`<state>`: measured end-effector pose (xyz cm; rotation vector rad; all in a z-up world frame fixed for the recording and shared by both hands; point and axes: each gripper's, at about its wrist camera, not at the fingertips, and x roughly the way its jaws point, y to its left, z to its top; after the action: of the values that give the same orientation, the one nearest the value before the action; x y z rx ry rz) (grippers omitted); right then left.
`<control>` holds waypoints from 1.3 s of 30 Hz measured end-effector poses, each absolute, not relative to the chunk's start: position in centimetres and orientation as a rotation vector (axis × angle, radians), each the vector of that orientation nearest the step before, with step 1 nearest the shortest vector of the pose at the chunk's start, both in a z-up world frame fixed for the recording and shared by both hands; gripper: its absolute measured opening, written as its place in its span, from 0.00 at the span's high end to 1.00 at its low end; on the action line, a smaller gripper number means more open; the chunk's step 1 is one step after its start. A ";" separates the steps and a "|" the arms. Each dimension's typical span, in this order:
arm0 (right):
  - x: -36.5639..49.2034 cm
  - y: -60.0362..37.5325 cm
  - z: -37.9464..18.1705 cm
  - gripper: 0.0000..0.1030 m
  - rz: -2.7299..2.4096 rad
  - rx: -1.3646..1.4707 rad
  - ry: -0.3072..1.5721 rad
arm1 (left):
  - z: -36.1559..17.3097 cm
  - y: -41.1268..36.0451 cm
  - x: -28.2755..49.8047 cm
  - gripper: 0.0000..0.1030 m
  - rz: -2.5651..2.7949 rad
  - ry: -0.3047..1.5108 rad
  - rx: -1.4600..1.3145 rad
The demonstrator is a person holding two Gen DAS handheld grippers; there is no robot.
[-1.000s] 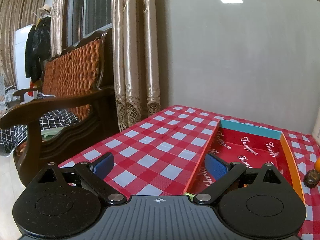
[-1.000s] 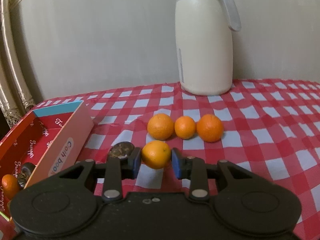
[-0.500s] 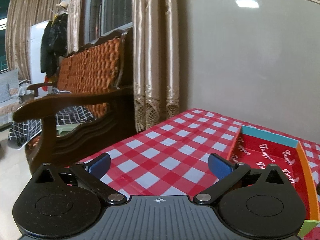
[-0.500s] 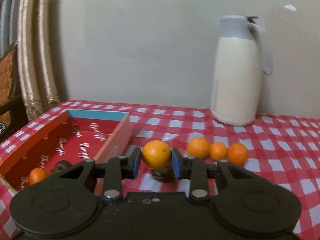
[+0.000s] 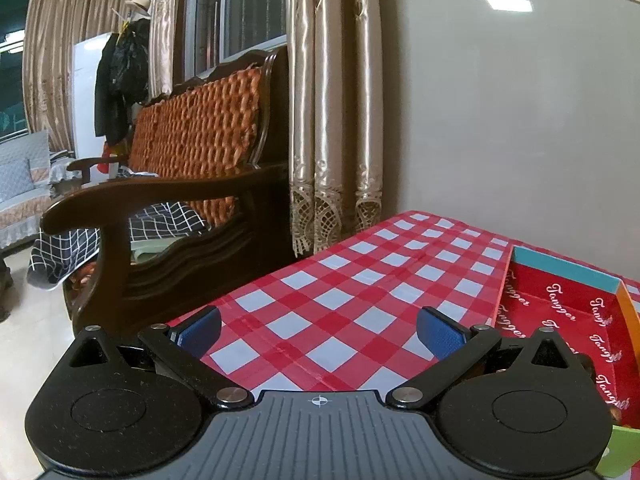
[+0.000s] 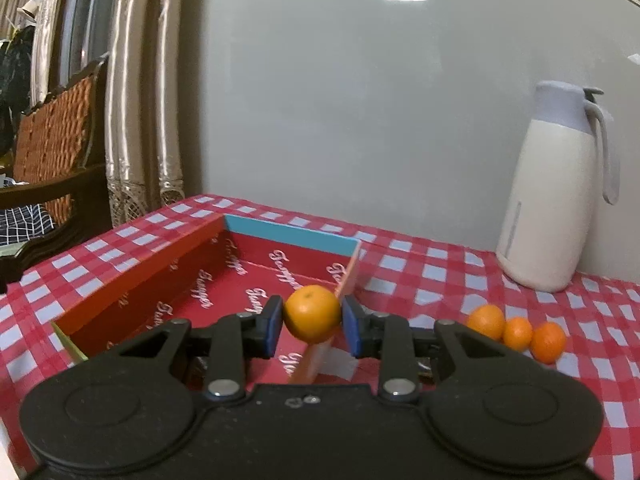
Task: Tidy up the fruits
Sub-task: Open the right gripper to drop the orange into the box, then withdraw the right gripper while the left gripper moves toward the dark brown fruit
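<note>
Right wrist: orange point(image 6: 312, 313) between jaws.

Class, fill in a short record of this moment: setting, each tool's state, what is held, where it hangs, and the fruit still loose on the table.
setting: table with checked cloth
left tool: open, nothing between its pads
right tool: shut on an orange
held orange's place: above the box, at its right wall
loose fruit: three oranges in a row, right of the box
also there: jug by the wall
</note>
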<state>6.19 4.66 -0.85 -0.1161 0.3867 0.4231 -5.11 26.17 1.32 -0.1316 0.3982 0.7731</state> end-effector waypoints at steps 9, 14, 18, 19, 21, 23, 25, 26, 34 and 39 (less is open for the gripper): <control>6.0 6.2 -1.2 0.70 0.494 -0.129 0.402 | 1.3 26.0 -5.0 0.00 0.766 0.400 -0.127; 6.0 6.4 -1.4 0.69 0.505 -0.137 0.415 | 1.3 25.9 -4.9 0.00 0.764 0.402 -0.130; 5.9 6.2 -1.2 0.67 0.504 -0.133 0.409 | 1.3 25.5 -4.8 0.00 0.761 0.404 -0.121; 5.9 6.2 -1.2 0.66 0.503 -0.131 0.410 | 1.3 25.5 -4.8 0.00 0.759 0.404 -0.121; 5.9 6.0 -1.1 0.62 0.501 -0.129 0.408 | 1.4 25.3 -4.7 0.00 0.756 0.404 -0.120; 5.8 5.8 -1.0 0.54 0.499 -0.124 0.402 | 1.4 25.1 -4.6 0.00 0.750 0.404 -0.117; 5.6 5.6 -0.7 0.48 0.493 -0.120 0.389 | 1.4 24.7 -4.4 0.00 0.744 0.405 -0.111; 5.5 5.4 -0.6 0.45 0.489 -0.121 0.382 | 1.5 24.5 -4.3 0.00 0.739 0.405 -0.109; 5.1 3.6 0.3 0.33 0.438 -0.126 0.340 | 1.7 22.3 -3.4 0.00 0.698 0.398 -0.088; 5.3 1.6 0.6 0.29 0.382 -0.114 0.332 | 1.9 20.2 -2.6 0.00 0.656 0.387 -0.068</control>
<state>5.27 1.56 0.63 -0.1139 0.3316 0.3822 -2.58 20.21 1.93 -0.0684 0.3865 0.6563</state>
